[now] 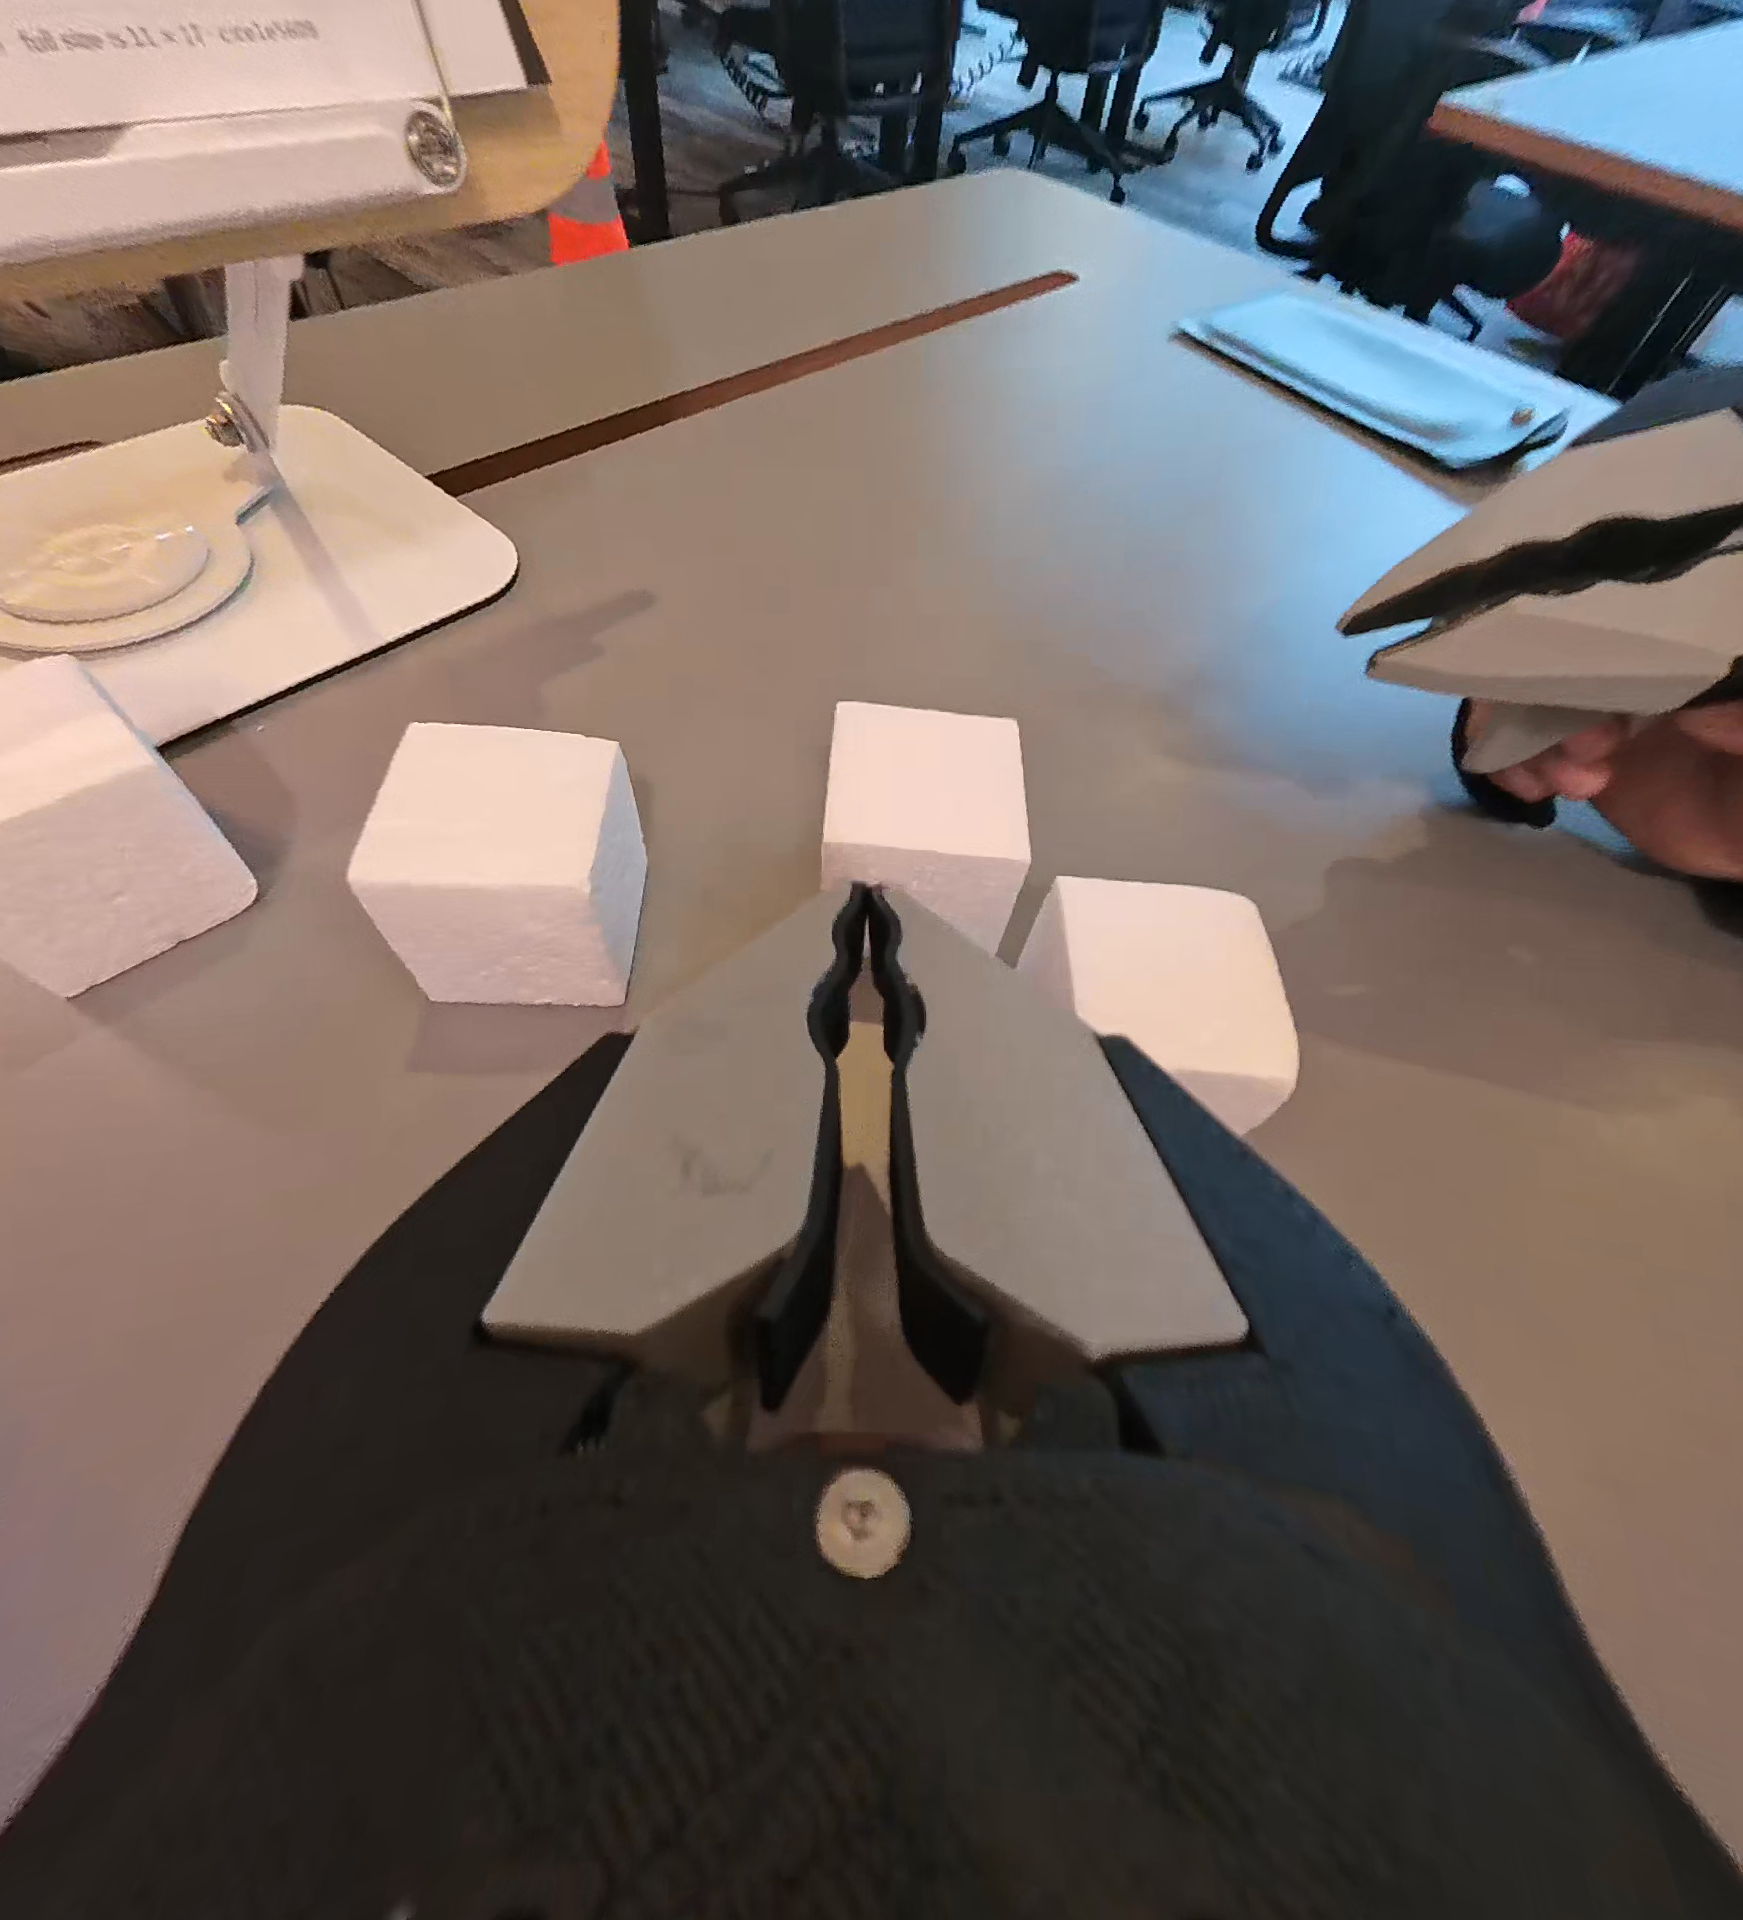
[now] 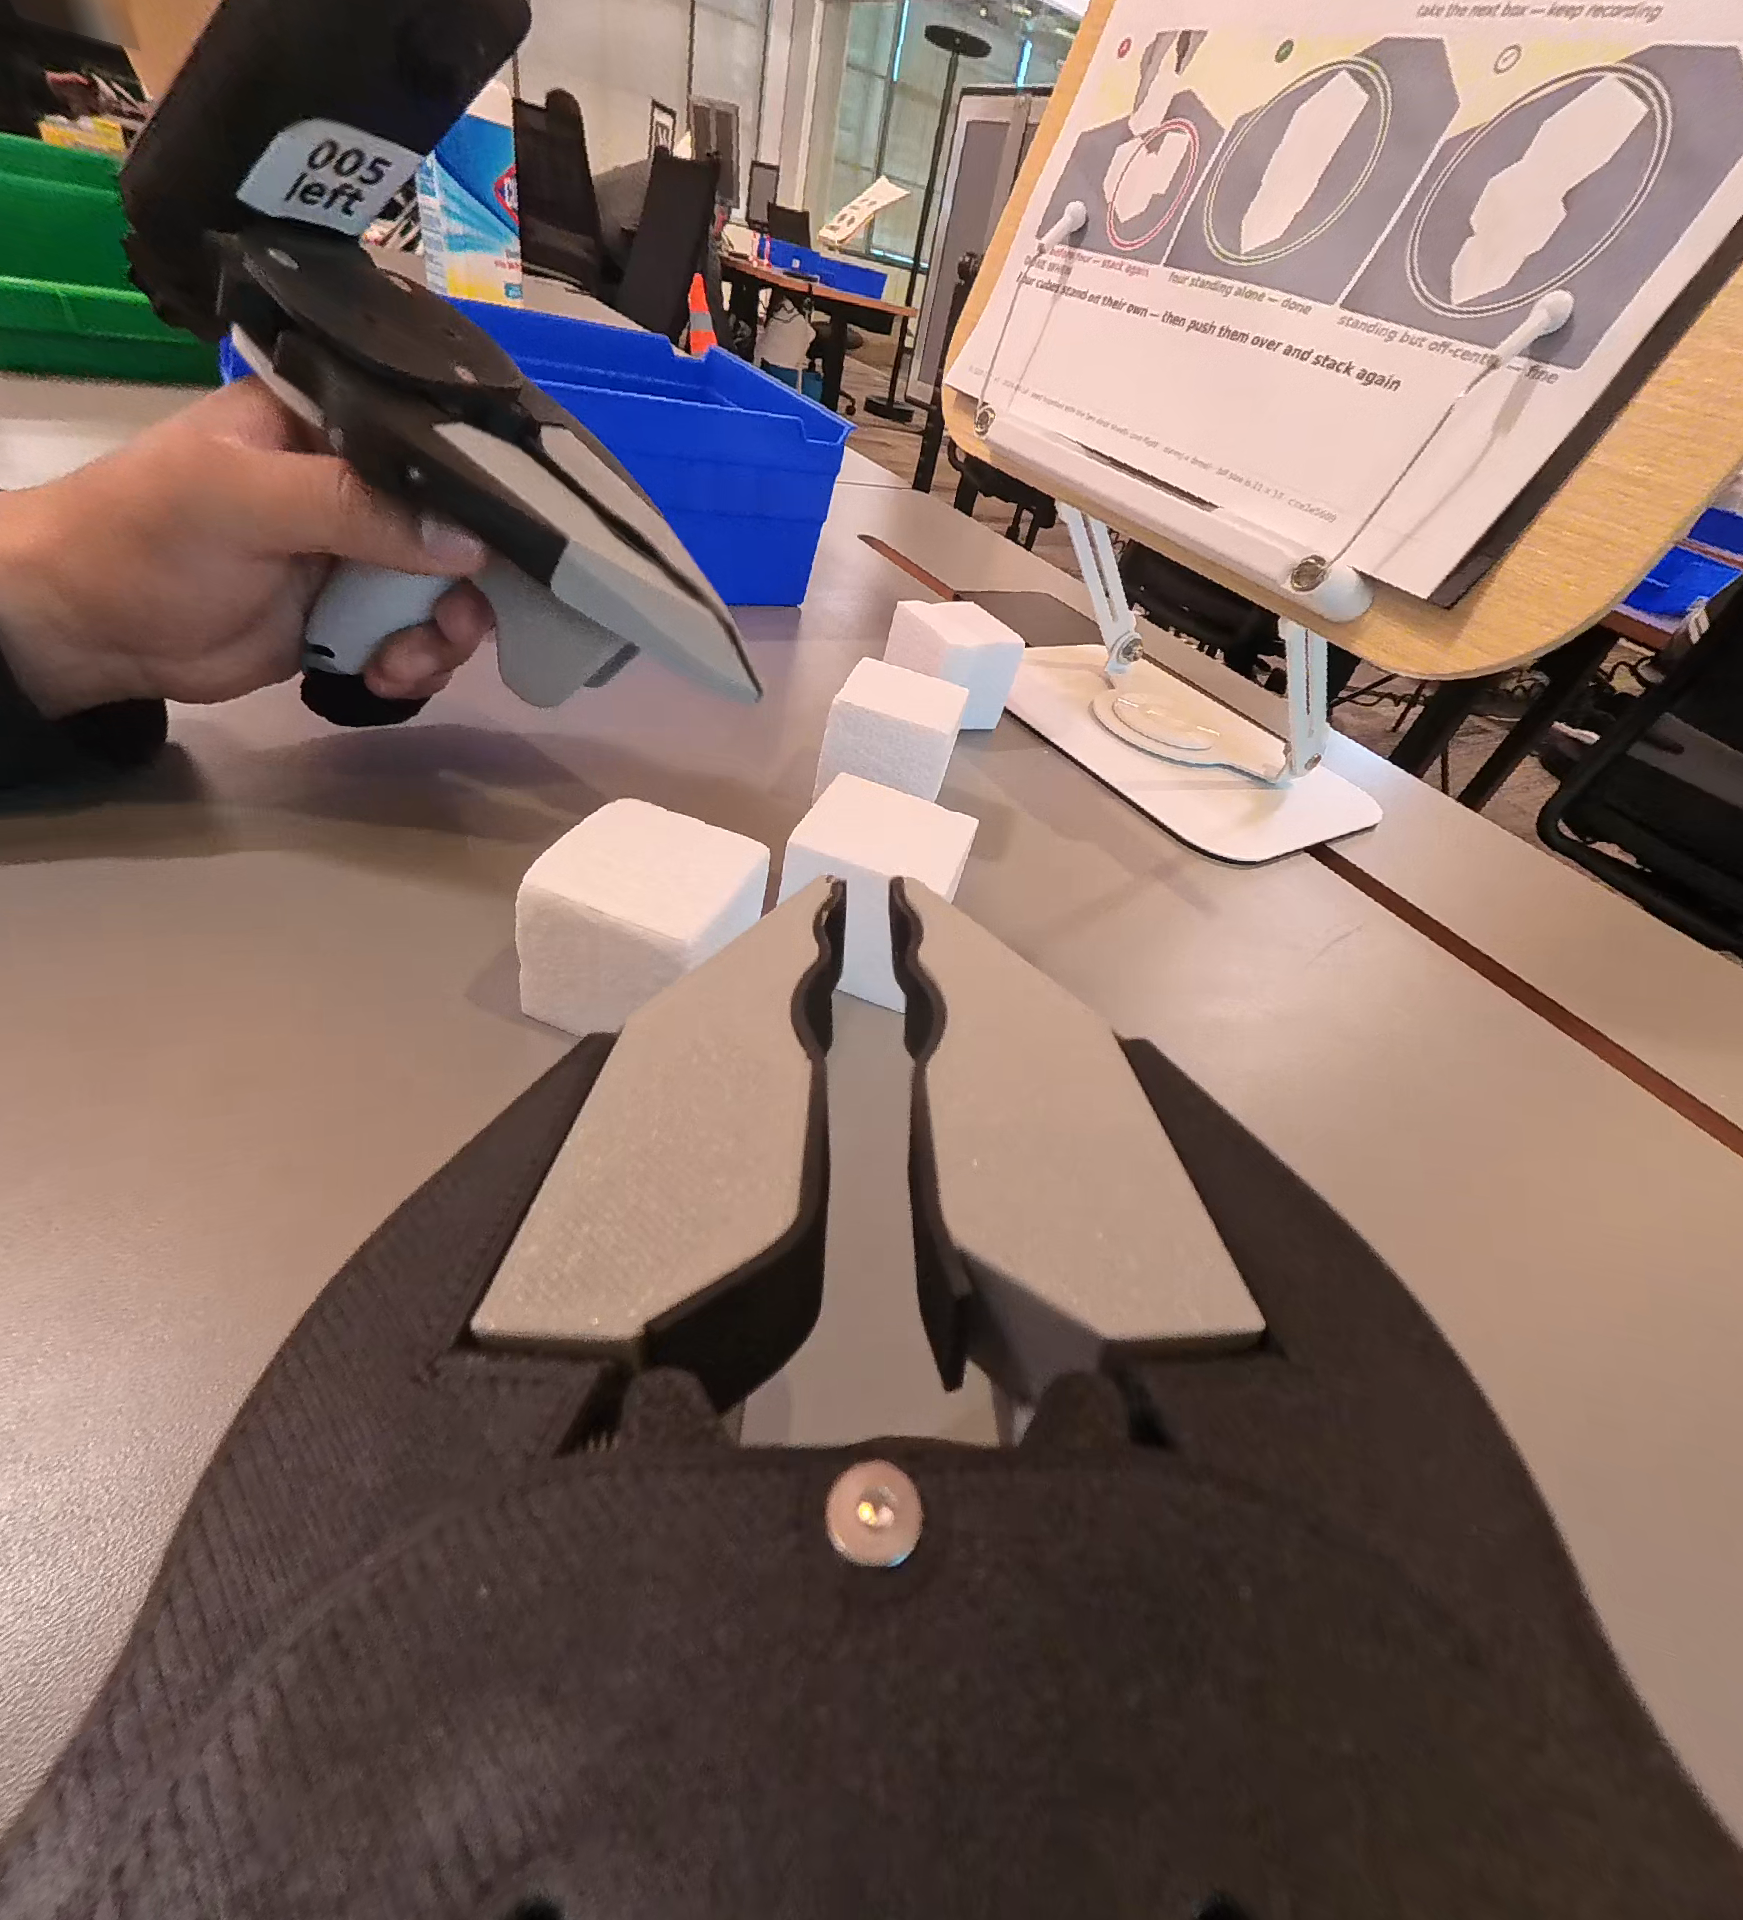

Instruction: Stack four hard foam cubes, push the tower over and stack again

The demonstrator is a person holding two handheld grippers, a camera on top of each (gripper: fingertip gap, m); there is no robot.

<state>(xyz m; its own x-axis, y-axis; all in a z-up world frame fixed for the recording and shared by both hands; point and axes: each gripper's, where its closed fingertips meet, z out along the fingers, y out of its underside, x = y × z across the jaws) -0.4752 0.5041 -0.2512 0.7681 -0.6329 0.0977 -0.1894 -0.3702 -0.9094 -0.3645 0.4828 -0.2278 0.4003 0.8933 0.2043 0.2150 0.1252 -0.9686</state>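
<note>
Four white foam cubes lie apart on the grey table (image 1: 950,499), none stacked. In the left wrist view they run from the far left cube (image 1: 46,821) past a second (image 1: 498,862) and third (image 1: 924,800) to the nearest right cube (image 1: 1168,987). My left gripper (image 1: 869,904) is shut and empty, its tips just before the third cube. My right gripper (image 2: 862,896) holds nothing, with only a narrow gap between its tips. It points at the near cube (image 2: 877,862), with another cube (image 2: 638,914) to its left. Two more cubes (image 2: 893,727) (image 2: 955,644) lie beyond.
A white stand (image 2: 1210,748) holding a board with a printed sheet (image 2: 1366,260) is behind the cubes. A blue bin (image 2: 690,457) and green bins (image 2: 15,260) sit at the far left. A grey flat pouch (image 1: 1366,374) lies at the far right. A dark slot (image 1: 742,384) crosses the table. Across from one pair of fingers to the other is roughly 12 cm.
</note>
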